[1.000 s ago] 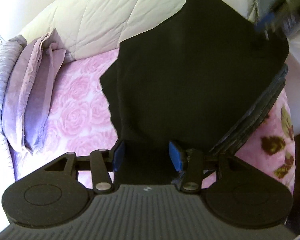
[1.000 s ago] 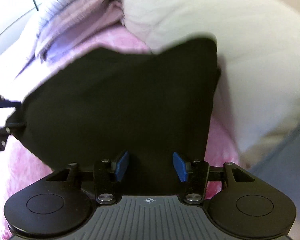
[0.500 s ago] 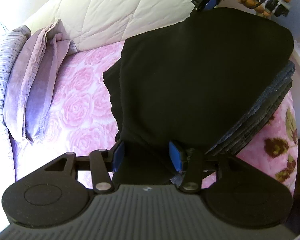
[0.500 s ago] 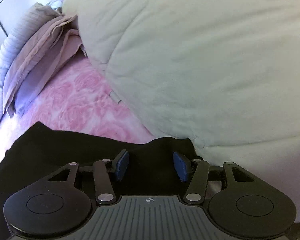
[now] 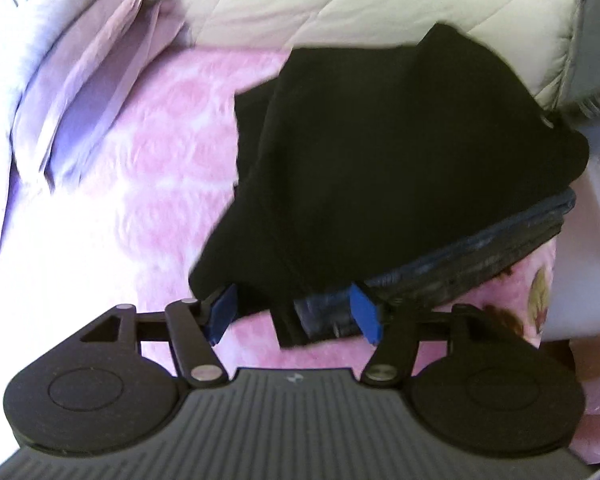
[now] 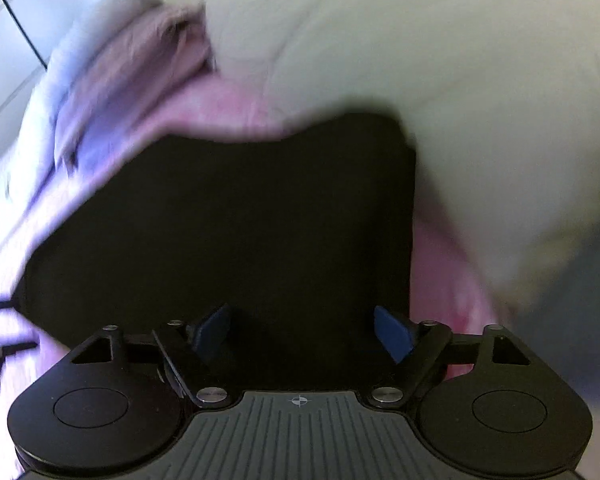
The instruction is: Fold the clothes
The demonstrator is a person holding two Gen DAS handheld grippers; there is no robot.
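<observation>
Sitting where: black garment (image 5: 400, 152) dead ahead of left hand-held gripper (image 5: 296, 312), atop folded denim stack (image 5: 480, 256) on bed (image 5: 148, 168)
Long axis: running away from both
Jaws: left spread wide, gripping nothing; right hand-held gripper (image 6: 302, 330) same
Nearer: roughly equal, near hem at both

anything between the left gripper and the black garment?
Nothing visible. The left gripper is open right at the near edge of the black garment, which lies on a dark folded stack on the pink bedspread.

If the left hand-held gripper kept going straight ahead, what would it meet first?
Most likely the black garment, whose near edge already lies between the open fingers of the left hand-held gripper, atop the folded dark stack; depth is unclear.
</observation>
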